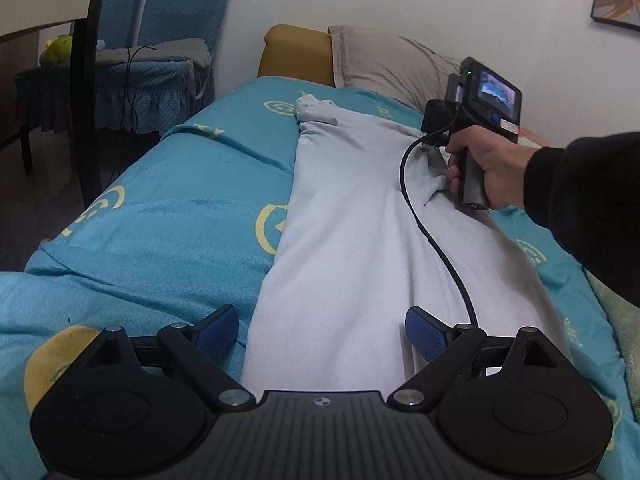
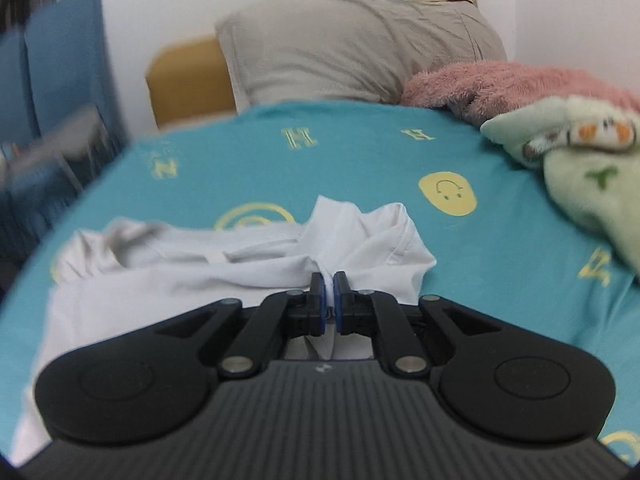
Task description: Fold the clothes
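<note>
Your bed (image 1: 168, 200), in its teal smiley sheet, carries the white garment (image 1: 352, 240), laid lengthwise from six toward twelve o'clock. A grey pillow (image 2: 352, 48) sits at twelve. Your left gripper (image 1: 322, 328) hovers at six, jaws spread over the hem. Your right gripper (image 2: 329, 286) has its jaws pinching a bunched fold of the garment.

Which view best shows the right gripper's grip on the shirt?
Right wrist: the right gripper is shut on a bunched fold of the white shirt, seen close. Left wrist shows only its handle in the hand, with the pinch hidden.
</note>
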{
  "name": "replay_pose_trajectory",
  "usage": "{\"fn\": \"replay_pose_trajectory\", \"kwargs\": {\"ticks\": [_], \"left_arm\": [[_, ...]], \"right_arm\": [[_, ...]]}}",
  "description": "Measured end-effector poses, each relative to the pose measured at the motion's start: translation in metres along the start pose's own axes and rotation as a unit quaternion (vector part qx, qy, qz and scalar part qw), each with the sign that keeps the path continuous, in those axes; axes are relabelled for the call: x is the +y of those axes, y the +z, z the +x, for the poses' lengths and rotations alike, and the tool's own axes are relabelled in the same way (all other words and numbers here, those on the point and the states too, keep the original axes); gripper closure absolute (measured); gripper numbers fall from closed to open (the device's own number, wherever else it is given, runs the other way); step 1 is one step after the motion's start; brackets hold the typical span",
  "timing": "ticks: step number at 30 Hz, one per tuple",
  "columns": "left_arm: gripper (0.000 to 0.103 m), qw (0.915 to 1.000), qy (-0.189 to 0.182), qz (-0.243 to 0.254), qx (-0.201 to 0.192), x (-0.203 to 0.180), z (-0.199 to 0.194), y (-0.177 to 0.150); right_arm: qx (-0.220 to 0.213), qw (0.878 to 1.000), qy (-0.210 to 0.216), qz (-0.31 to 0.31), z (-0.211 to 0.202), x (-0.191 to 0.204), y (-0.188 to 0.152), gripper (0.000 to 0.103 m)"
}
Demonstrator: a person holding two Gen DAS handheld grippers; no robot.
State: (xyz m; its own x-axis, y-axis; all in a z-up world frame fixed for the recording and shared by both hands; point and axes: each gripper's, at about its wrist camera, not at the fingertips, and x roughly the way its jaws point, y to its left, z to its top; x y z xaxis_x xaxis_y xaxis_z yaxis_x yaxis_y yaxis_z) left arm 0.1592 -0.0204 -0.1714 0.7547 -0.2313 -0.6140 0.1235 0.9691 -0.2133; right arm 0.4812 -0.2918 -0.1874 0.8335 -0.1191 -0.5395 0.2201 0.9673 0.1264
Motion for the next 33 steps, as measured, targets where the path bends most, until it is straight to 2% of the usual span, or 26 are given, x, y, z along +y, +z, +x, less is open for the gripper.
{"fn": "replay_pose_trajectory", "kwargs": {"ticks": [2, 3, 4, 5, 6, 10, 16, 21, 24, 27, 33], "left_arm": [[0.010, 1.0000, 0.002, 0.004, 0.000, -0.001, 0.001, 0.000], [0.010, 1.0000, 0.002, 0.004, 0.000, -0.001, 0.002, 0.001], [0.010, 1.0000, 0.003, 0.004, 0.000, 0.000, 0.002, 0.001], [0.010, 1.0000, 0.003, 0.004, 0.000, 0.000, 0.002, 0.002], [0.010, 1.0000, 0.004, 0.004, 0.001, 0.001, 0.002, 0.002], [0.010, 0.9999, 0.009, 0.003, 0.004, 0.002, 0.000, 0.002], [0.010, 0.9999, 0.012, -0.008, 0.007, 0.007, -0.005, 0.003], [0.010, 0.9999, 0.010, -0.012, 0.007, 0.009, -0.004, 0.005], [0.010, 0.9999, 0.009, -0.012, 0.007, 0.009, -0.002, 0.006], [0.010, 0.9998, 0.009, -0.015, 0.007, 0.009, -0.002, 0.007], [0.010, 0.9998, 0.010, -0.013, 0.008, 0.008, -0.004, 0.006]], "right_arm": [[0.002, 1.000, 0.021, 0.021, -0.008, -0.007, 0.000, 0.092], [0.003, 0.999, 0.032, 0.031, -0.011, -0.011, 0.001, 0.084], [0.009, 0.998, 0.045, 0.043, -0.017, -0.013, 0.000, 0.060], [0.012, 0.996, 0.063, 0.059, -0.025, -0.016, -0.001, 0.046], [0.008, 0.994, 0.079, 0.072, -0.034, -0.019, -0.003, 0.027], [0.009, 0.987, 0.109, 0.118, -0.073, -0.025, -0.017, 0.027], [0.036, 0.961, 0.137, 0.236, -0.099, -0.040, -0.067, 0.027], [0.046, 0.960, 0.114, 0.252, -0.088, -0.038, -0.083, 0.040], [0.051, 0.959, 0.086, 0.267, -0.090, -0.038, -0.083, 0.054], [0.057, 0.956, 0.074, 0.277, -0.104, -0.038, -0.089, 0.053], [0.051, 0.945, 0.110, 0.303, -0.105, -0.037, -0.103, 0.052]]}}
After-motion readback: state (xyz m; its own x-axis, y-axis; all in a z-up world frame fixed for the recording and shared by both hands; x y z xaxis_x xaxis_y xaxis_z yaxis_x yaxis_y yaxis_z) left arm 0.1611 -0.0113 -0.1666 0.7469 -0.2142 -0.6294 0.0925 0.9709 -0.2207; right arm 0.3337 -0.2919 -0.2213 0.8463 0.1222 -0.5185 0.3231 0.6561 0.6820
